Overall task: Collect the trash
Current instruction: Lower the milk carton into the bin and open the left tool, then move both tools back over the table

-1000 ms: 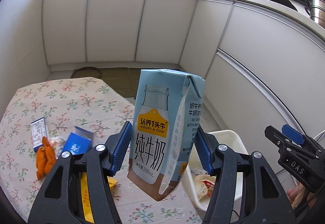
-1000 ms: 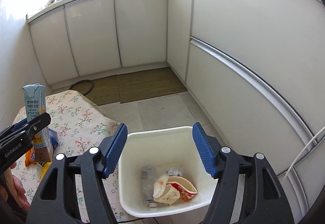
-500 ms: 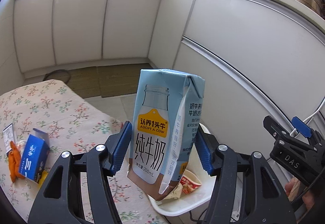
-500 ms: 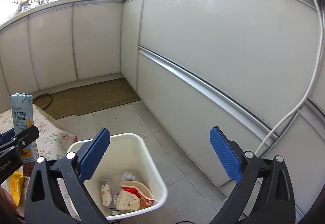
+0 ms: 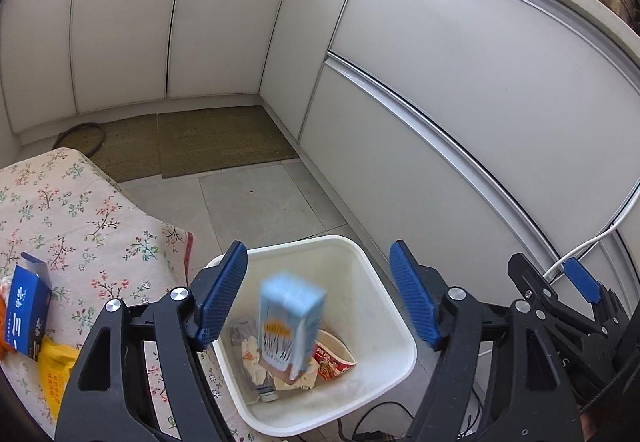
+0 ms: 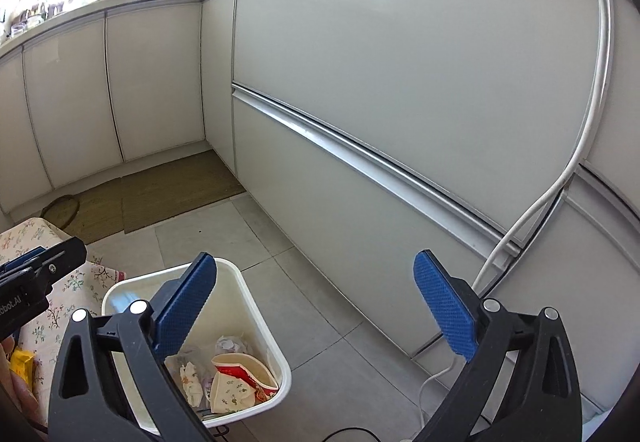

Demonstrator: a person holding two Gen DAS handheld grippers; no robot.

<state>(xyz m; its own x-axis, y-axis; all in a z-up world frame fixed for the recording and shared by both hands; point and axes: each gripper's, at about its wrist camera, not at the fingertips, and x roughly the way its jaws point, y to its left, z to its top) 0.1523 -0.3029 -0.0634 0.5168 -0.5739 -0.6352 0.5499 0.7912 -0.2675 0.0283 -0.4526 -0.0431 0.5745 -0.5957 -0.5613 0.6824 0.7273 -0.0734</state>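
Carton (image 5: 290,326) drops, blurred, into my bin (image 5: 394,326) as left gripper (image 5: 316,302) jaws open; right gripper (image 6: 316,308) gapes wide, empty. It looks light and stiff; flat sides suit gripping.

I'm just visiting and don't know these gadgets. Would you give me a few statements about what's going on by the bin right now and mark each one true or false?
1. The milk carton is clamped between the left gripper's pads. False: the jaws are opening and it is loose, blurred, over the white bin.
2. The bin already has trash in it, including a crushed paper cup. True.
3. The right gripper holds a wrapper. False: it is open and empty.
4. A blue box lies on the floral tablecloth. True.
5. The bin stands on the table. False: it is on the floor tiles beside it.
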